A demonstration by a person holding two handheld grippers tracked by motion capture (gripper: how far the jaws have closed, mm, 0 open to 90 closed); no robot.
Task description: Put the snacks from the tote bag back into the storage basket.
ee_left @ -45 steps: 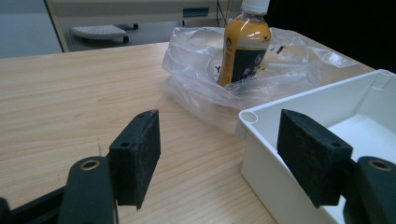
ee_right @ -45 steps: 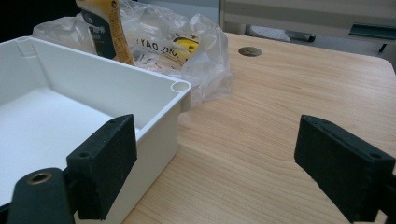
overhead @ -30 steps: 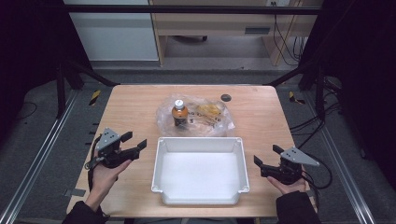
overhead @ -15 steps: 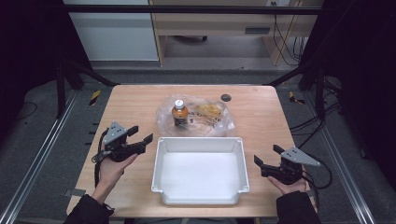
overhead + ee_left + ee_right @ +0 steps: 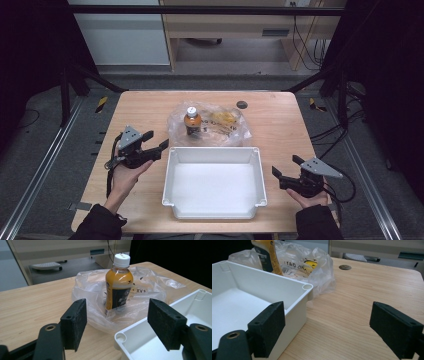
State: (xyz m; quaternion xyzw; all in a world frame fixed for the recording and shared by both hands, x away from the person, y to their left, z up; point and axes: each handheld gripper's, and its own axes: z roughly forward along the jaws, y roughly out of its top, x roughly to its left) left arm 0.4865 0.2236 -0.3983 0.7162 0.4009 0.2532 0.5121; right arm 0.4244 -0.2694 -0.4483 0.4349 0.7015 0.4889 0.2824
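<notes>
**Left gripper lines up on the bottle**

The left gripper (image 5: 156, 141) hangs over the bench (image 5: 140, 107) with its jaws spread wide, aimed at the bottle (image 5: 119, 282), which stands upright on a crumpled clear bag (image 5: 150, 287) just behind the white bin (image 5: 214, 181). The gripper is near the bottle but not touching it. The right gripper (image 5: 284, 168) rests low beside the bin's right wall, jaws also wide, holding nothing.

The likely step is a reach for the bottle, and the risks lie in its footing. It sits on loose plastic, so a jaw that brushes it off-centre could tip it or slide it across the film. The bag rises around the bottle's base; a low grip could pinch plastic along with it and drag the whole bag. The bin's near corner lies just beside the line of approach, and the right-hand jaw could catch its rim.
</notes>
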